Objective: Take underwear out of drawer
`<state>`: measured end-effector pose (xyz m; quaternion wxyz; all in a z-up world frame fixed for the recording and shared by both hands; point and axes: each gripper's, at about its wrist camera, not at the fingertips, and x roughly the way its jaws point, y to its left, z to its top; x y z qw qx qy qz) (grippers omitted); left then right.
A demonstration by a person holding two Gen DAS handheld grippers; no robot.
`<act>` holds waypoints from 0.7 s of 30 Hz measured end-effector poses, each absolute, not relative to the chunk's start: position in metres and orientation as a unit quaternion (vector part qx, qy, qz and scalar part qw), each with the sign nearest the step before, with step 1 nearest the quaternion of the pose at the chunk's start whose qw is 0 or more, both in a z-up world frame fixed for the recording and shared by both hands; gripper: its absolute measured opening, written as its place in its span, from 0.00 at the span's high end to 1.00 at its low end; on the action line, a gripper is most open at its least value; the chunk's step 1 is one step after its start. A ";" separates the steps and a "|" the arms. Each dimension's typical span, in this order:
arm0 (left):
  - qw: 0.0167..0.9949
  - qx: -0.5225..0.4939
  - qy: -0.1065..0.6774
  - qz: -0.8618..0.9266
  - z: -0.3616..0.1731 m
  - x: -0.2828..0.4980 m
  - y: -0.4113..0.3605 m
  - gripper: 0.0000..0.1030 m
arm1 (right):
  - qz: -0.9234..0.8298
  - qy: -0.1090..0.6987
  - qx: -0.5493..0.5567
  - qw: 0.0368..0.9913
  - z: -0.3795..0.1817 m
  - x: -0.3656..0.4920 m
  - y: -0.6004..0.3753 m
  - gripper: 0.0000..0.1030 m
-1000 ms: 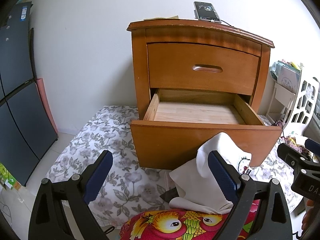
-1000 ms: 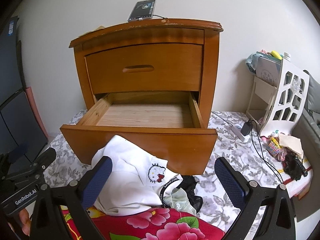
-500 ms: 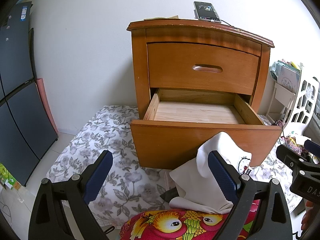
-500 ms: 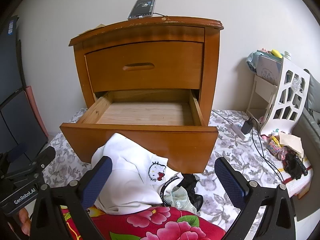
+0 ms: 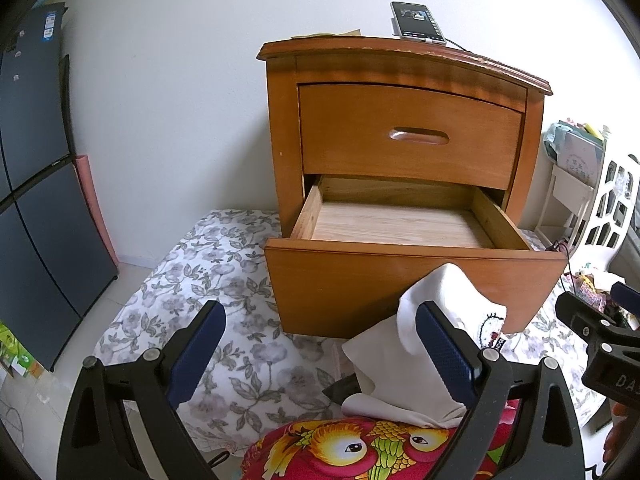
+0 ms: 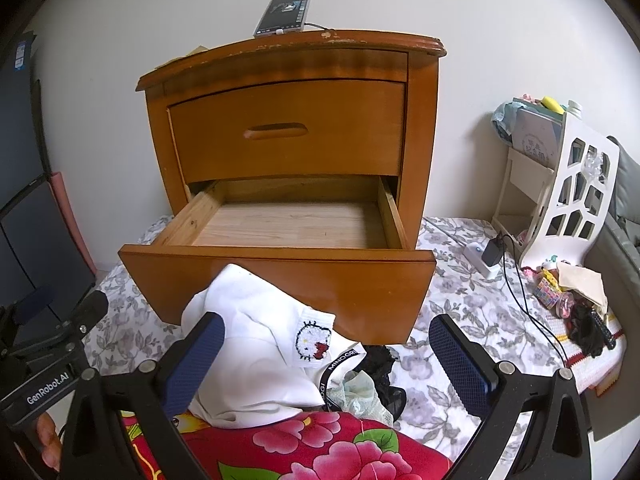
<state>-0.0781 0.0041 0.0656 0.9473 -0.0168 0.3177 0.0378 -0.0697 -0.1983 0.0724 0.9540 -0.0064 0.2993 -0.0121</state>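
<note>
At the far left we see dark blue panels (image 5: pixel 36 184) against the wall, with a floral grey-and-white sheet (image 5: pixel 224 280) spread on the floor beside them. Our left gripper (image 5: pixel 320 344) hangs above that sheet with its blue-padded fingers spread wide and nothing between them. Just right of its middle stands the orange-brown wooden nightstand (image 5: pixel 280 128); its upper drawer (image 5: pixel 408 132) is shut, and the lower wooden drawer (image 6: pixel 280 280) is pulled out, its pale board floor bare. A grey smartphone (image 6: pixel 285 14) with a cable lies on the nightstand top. The white underwear with a cartoon-cat patch (image 6: pixel 256 360) lies outside the drawer, heaped against the drawer front on the near side, over a red flowered cloth (image 6: pixel 320 448). Just right of it we see a black lace garment (image 6: pixel 380 364) and a pale green one (image 6: pixel 360 392). Our right gripper (image 6: pixel 324 352) is also wide apart and holds nothing. At the far right stands a white cut-out rack (image 6: pixel 568 200), with a black charger (image 6: pixel 492 252) near its foot.
</note>
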 end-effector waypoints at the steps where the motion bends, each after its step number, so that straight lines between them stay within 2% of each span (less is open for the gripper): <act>1: 0.947 -0.016 0.318 0.037 0.066 -0.077 0.003 0.07 | -0.012 0.300 -0.007 0.954 0.072 -0.070 -0.198 0.00; 21: 0.943 -0.026 0.328 0.045 0.060 -0.074 0.006 0.07 | -0.015 0.307 0.000 0.952 0.070 -0.068 -0.201 0.00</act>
